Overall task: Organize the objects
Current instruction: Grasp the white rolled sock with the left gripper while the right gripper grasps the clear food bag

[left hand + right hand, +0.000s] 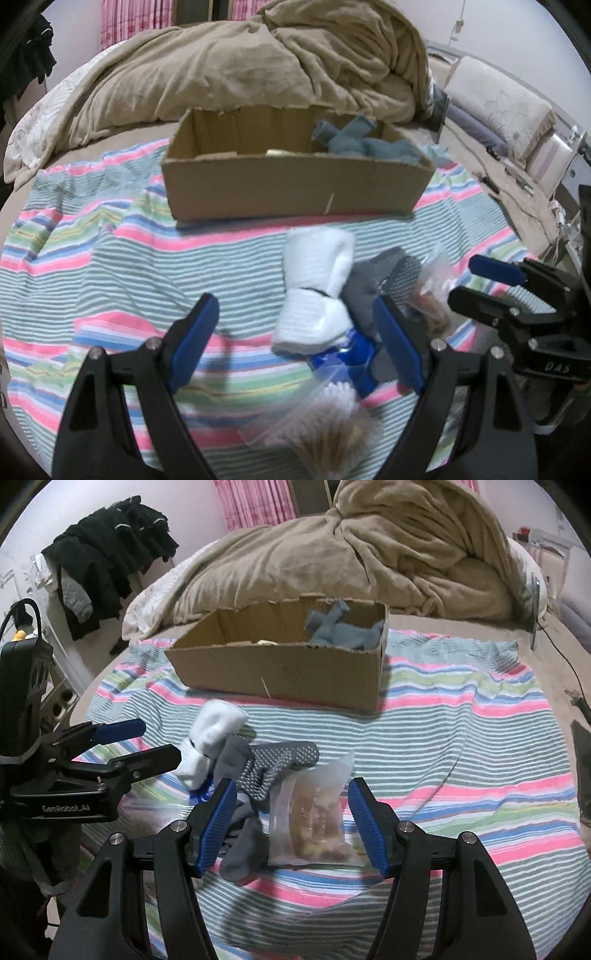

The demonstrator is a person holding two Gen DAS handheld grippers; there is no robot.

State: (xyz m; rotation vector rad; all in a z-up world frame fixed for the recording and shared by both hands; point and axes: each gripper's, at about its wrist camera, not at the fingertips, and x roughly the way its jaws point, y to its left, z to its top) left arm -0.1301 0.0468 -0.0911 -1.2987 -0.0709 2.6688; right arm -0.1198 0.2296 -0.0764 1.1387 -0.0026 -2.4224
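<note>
Both tools are down over the little heap of loose things on the striped blanket (461, 746), so to my eye the step in hand is picking the next item for the cardboard box (295, 672), which sits in the upper middle of both views with some blue-grey socks (343, 631) already in its right end. The right gripper (291, 821) has its blue jaws spread wide on either side of a clear plastic bag (314, 819) with something brownish inside, low in the centre of its view; the pads look near the bag but not yet pressing on it. The left gripper (295, 343) is likewise open and empty, its jaws either side of the rolled white sock (314, 288), with a grey dotted sock (369, 288) bunched against the right finger and a blurred bag with a pale bristly thing (332, 424) at the bottom of the frame. I'd guess the bag is the next to go: the right jaws need to close gently on it, since thin plastic may slip or crumple, then lift clear of the grey sock touching its left edge and carry it up to the box.
</note>
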